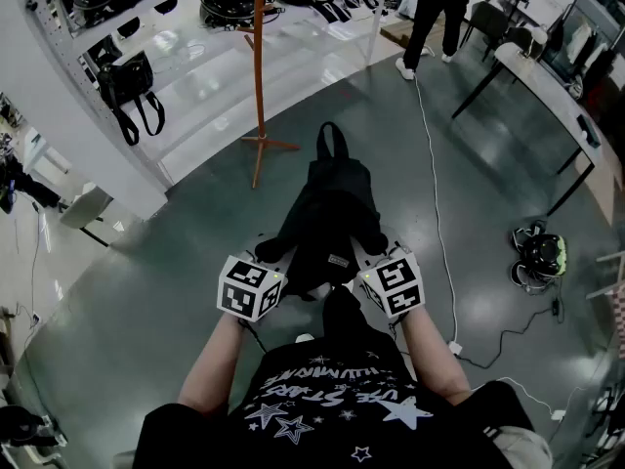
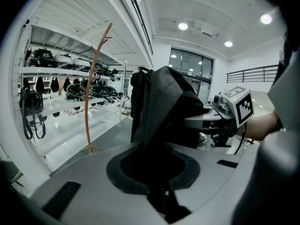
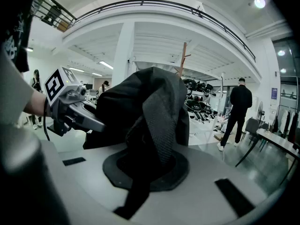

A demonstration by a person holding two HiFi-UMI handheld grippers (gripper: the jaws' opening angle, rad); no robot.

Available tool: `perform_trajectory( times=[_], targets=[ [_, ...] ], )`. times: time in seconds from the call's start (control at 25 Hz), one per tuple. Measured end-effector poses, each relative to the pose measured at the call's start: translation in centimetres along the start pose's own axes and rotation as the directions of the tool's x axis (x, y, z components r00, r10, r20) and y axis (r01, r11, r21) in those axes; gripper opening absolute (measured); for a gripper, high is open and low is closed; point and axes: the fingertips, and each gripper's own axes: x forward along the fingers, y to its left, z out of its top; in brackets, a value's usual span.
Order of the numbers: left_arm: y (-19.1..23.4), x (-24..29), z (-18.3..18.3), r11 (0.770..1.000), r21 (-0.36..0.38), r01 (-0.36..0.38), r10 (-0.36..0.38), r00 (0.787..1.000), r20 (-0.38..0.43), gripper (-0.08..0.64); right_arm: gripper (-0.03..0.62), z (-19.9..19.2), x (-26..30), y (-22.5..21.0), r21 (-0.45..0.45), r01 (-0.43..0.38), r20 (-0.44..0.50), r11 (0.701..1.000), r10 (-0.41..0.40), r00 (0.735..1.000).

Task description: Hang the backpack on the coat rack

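The black backpack [image 1: 327, 213] hangs over the grey floor between my two grippers, its top loop pointing away from me. My left gripper [image 1: 271, 262] is shut on the bag's fabric on its left side, and my right gripper [image 1: 375, 258] is shut on its right side. In the left gripper view the backpack [image 2: 161, 107] bunches up out of the left gripper [image 2: 154, 172]. In the right gripper view the backpack [image 3: 150, 107] rises from the right gripper [image 3: 145, 170]. The wooden coat rack [image 1: 259, 66] stands ahead and slightly to the left, apart from the bag.
White shelves with helmets run along the left, and a black bag [image 1: 127, 86] hangs from them. A person [image 1: 435, 18] stands at the far end. A long table [image 1: 547, 86] is on the right. A white cable [image 1: 435, 213] and a dark bundle [image 1: 540, 254] lie on the floor.
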Motion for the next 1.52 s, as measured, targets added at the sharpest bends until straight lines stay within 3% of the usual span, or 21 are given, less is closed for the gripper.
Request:
perform_trajectory(
  times=[0.44, 0.8, 1.0, 1.52],
  targets=[
    [-0.1, -2.3, -2.0, 1.0, -0.023, 0.008, -0.008, 1.0, -0.008, 0.067, 0.015, -0.3, -1.0, 3.0, -0.003, -0.004, -0.023, 1.0, 0.004, 1.0],
    [1.9, 0.1, -1.3, 1.0, -0.013, -0.004, 0.004, 1.0, -0.029, 0.067, 0.015, -0.7, 1.5, 1.2, 0.017, -0.005, -0.035, 1.0, 0.005, 0.999],
    [2.7, 3.3, 0.2, 1.0, -0.024, -0.008, 0.007, 0.999, -0.037, 0.067, 0.015, -0.7, 3.5, -2.3, 0.026, -0.017, -0.025, 1.0, 0.017, 1.0],
    [7.8, 17.1, 11.5, 0.998, -0.016, -0.06, 0.059, 0.998, -0.037, 0.067, 0.015, 3.8, 12.9, -18.9, 0.029, -0.071, 0.039, 0.997, 0.07, 0.997]
  ],
)
